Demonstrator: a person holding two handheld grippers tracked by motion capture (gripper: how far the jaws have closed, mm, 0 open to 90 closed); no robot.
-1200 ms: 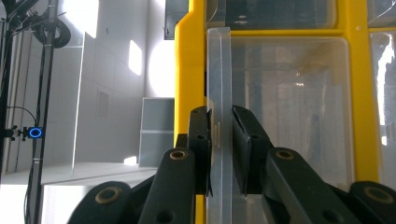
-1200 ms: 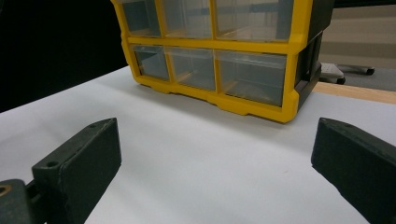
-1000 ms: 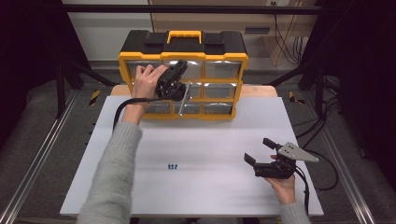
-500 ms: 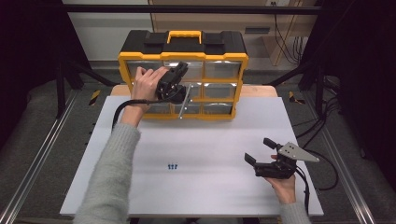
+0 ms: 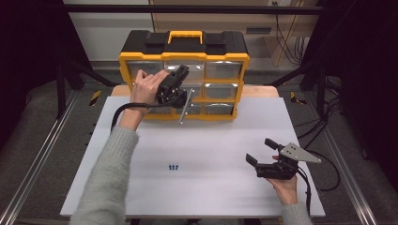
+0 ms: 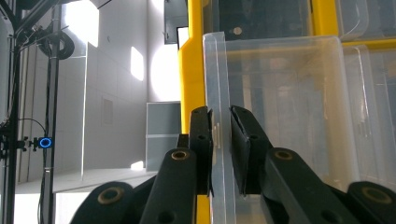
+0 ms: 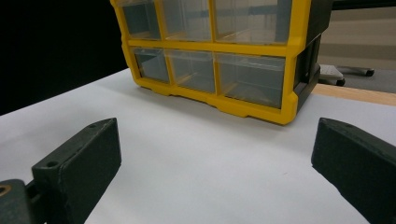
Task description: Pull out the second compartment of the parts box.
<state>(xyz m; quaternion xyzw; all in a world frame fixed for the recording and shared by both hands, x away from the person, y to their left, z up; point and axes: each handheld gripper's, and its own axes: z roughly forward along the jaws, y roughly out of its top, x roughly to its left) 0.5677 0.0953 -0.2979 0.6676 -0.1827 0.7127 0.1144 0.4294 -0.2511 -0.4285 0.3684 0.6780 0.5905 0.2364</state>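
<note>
L gripper (image 6: 219,140) is clamping the clear drawer (image 6: 280,107) edge, pulling it from the organizer (image 5: 184,75). R gripper (image 5: 263,151) is idling w/ jaws apart. Next: straight, steady pull.

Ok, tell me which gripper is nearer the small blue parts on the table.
Right. The right gripper hovers open over the table, off to the side of the small blue parts. The left gripper is farther back at the yellow organizer, its fingers pinching a clear drawer.
</note>
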